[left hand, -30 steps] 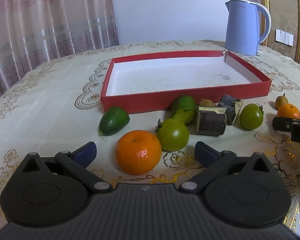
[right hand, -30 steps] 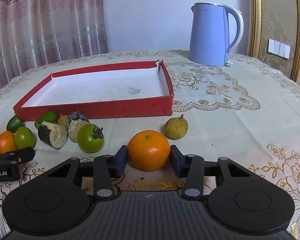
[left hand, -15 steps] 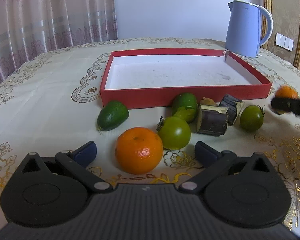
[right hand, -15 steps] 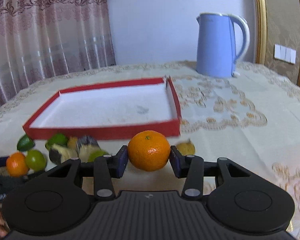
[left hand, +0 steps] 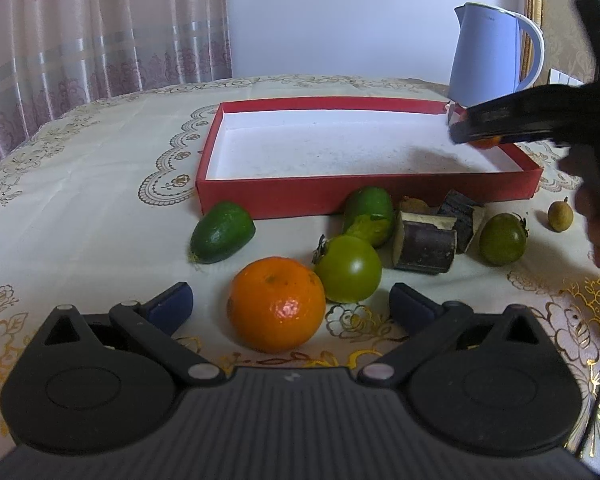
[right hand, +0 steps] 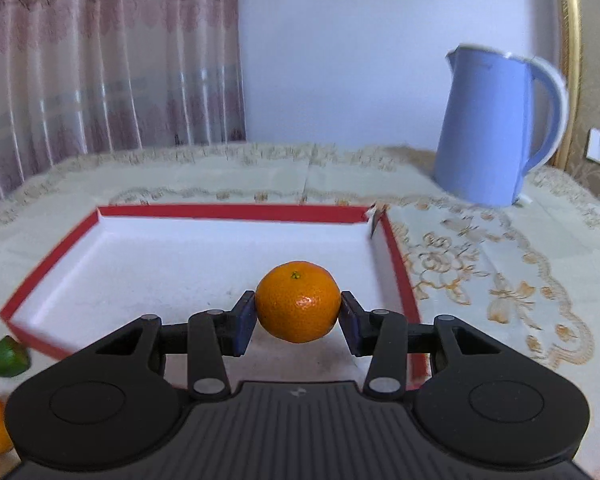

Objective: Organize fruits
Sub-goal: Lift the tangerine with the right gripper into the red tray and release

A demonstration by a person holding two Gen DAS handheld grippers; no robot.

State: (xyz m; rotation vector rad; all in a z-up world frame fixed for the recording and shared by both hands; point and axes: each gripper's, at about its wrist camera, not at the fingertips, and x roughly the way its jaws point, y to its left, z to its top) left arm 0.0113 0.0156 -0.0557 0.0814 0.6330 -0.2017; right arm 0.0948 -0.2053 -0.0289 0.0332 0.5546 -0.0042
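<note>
Fruits lie scattered on the table (left hand: 80, 184), which carries a cream cloth with gold embroidery, and most of them crowd just in front of the red box (left hand: 364, 196). The box is shallow, white inside, and sits near the middle of the table with its long front wall facing the left wrist camera. Behind its far right corner stands a blue kettle (right hand: 496, 128), upright, handle to the right.

The left gripper (left hand: 290, 300) hovers low over the table with its jaws spread wide; an orange (left hand: 276, 304) rests on the cloth between its blue pads without touching either. The right gripper (right hand: 298, 314) is pinching a second orange (right hand: 298, 302), both pads pressed on its sides, and holds it above the white floor of the box, toward the right side wall. From the left wrist view this gripper shows as a dark blurred arm over the box's right end, with only a sliver of its orange visible.

Beside the free orange, touching it on the right, is a green tomato (left hand: 348, 268). Behind that lie two dark eggplant pieces (left hand: 424, 246), cut ends pale, and a green mango (left hand: 370, 216) against the box's front wall. Another green tomato (left hand: 502, 238) sits to the right of the eggplant. A green avocado-like fruit (left hand: 222, 232) lies apart on the left. Smallest is a brown longan (left hand: 560, 216), near the right edge.
</note>
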